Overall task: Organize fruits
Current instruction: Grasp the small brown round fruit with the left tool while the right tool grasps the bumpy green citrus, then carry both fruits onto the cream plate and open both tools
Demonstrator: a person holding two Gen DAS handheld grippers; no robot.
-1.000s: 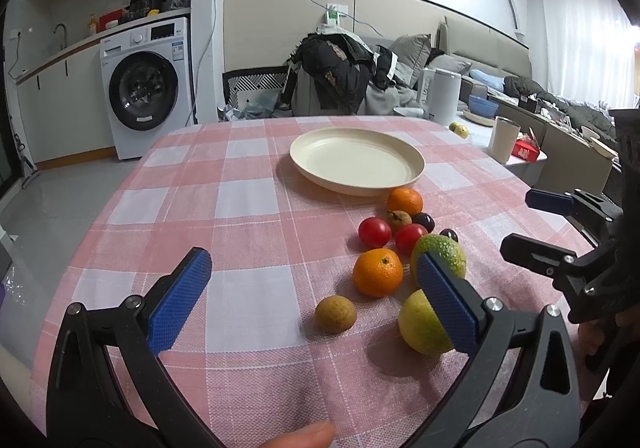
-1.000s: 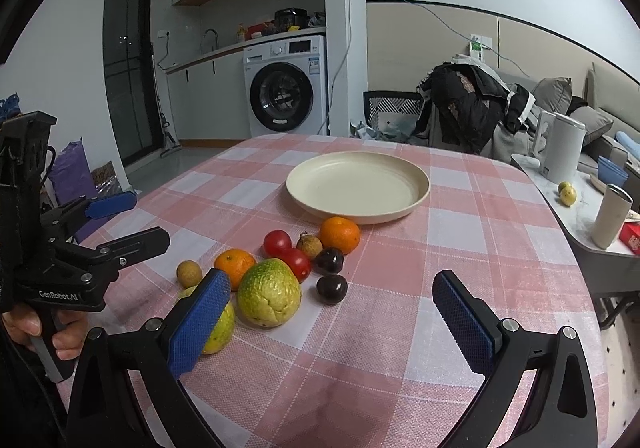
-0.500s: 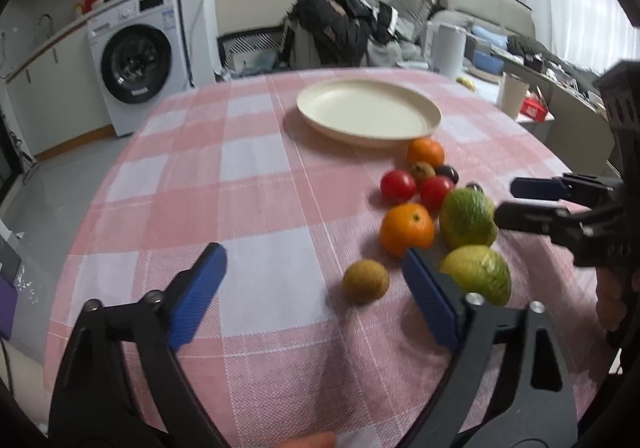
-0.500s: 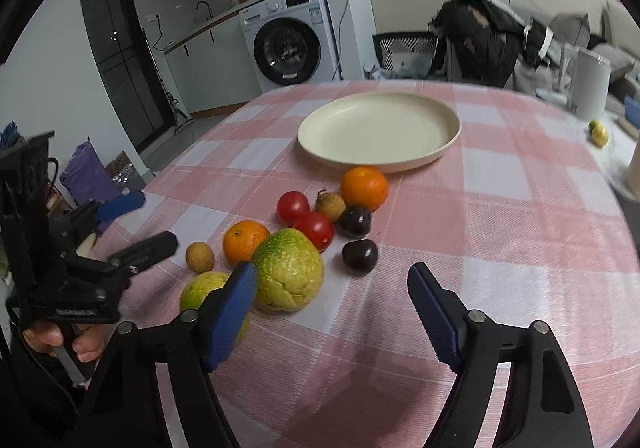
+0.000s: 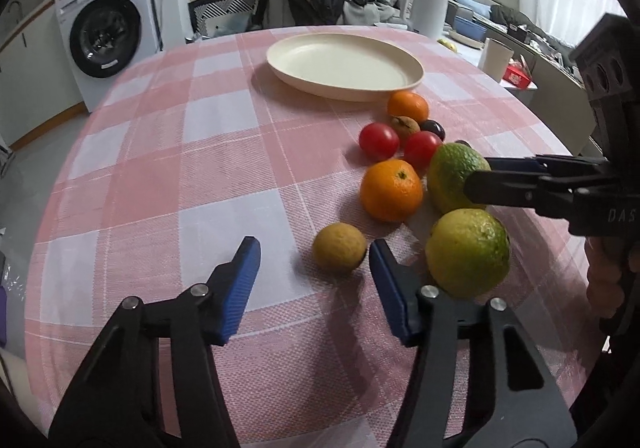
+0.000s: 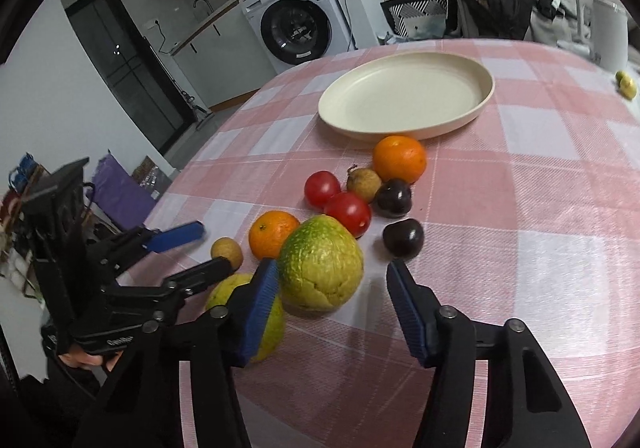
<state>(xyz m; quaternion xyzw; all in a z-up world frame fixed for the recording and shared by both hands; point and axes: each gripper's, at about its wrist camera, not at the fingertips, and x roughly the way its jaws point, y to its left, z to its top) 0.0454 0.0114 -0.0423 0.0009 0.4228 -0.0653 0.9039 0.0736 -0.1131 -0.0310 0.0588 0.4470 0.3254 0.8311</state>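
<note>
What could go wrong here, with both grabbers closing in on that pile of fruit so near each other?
The fruits crowd together: the right gripper, jaws closing with nothing pinched yet, may nudge the orange while taking the big green fruit. The left gripper sits just short of the small brown fruit, which could roll. The two grippers could also bump.

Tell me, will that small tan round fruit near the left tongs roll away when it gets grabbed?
Probably it could. The small tan fruit looks nearly spherical and sits loose on the flat checked tablecloth, so a nudge from one pad may roll it. It seems firm-skinned and light, so the closing left tongs should hold it.
</note>
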